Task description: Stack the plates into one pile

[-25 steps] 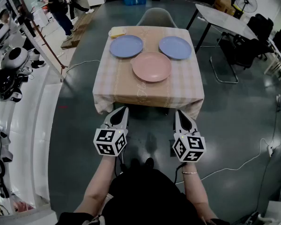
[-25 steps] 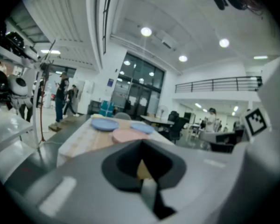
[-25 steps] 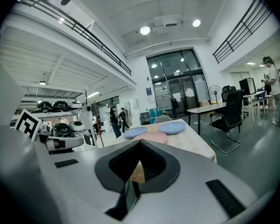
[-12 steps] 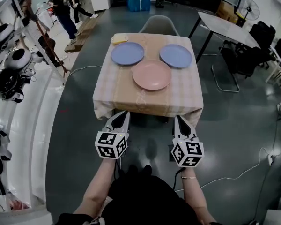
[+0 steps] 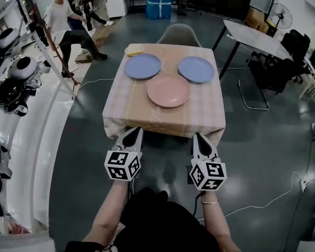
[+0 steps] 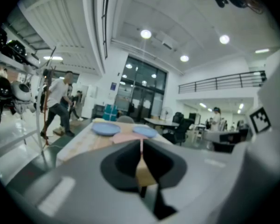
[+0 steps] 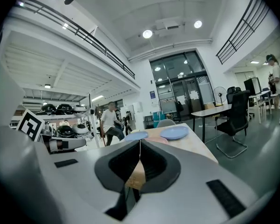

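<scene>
Two blue plates (image 5: pixel 142 66) (image 5: pixel 196 69), one pink plate (image 5: pixel 168 90), beige checked cloth (image 5: pixel 127 103) on worktop, yellow item (image 5: pixel 133 49) at far-left corner.

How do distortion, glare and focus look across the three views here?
Head view: strong fisheye bowing at the edges and sheen on the grey floor, yet the pink plate is sharp. Left gripper view: dark round vignette, ceiling lights blown out. Right gripper view: same vignette, milder glare.

The table (image 5: pixel 164 121), under a checked cloth (image 5: pixel 127 96), stands just ahead of both pairs of jaws. A pink plate (image 5: pixel 168 90) lies nearest, midway between them. One blue plate (image 5: pixel 142 66) lies farther ahead of the jaws of the left gripper (image 5: pixel 133 133), another (image 5: pixel 196 69) ahead of those of the right gripper (image 5: pixel 198 137). A yellow thing (image 5: pixel 134 50) lies farthest, on the left.
</scene>
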Demonstrator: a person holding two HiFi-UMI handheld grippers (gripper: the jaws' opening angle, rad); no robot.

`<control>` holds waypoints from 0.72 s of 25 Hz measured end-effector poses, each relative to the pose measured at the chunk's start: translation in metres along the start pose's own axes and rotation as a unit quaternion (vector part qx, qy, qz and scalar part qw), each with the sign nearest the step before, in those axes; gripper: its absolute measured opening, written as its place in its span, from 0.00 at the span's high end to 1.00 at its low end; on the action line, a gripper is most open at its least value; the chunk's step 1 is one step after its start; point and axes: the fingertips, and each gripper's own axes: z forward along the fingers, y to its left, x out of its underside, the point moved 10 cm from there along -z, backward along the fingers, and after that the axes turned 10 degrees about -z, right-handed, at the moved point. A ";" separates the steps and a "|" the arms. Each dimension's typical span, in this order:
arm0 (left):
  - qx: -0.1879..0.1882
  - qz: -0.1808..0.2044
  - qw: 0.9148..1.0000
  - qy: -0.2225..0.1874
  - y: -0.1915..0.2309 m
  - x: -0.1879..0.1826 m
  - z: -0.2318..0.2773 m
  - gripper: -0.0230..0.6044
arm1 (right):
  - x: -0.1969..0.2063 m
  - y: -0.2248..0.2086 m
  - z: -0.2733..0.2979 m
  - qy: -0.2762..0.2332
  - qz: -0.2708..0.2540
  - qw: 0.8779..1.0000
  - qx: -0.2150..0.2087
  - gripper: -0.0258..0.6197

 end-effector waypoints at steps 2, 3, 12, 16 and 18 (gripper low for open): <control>-0.002 -0.001 1.000 -0.001 -0.001 0.000 0.001 0.90 | -0.001 -0.004 0.000 -0.001 0.009 1.000 -0.002 0.95; -0.003 -0.001 1.000 0.000 0.000 0.000 0.002 0.88 | -0.001 -0.006 0.001 -0.002 0.015 1.000 -0.004 0.95; -0.012 -0.009 1.000 0.003 0.006 -0.003 0.020 0.73 | -0.001 -0.023 0.017 -0.003 0.061 0.998 -0.025 0.76; -0.013 -0.009 1.000 0.007 0.014 -0.006 0.035 0.69 | 0.000 -0.027 0.032 0.004 0.064 0.998 -0.024 0.74; -0.014 -0.009 1.000 0.009 0.019 -0.008 0.045 0.69 | 0.002 -0.030 0.040 0.008 0.065 0.998 -0.023 0.73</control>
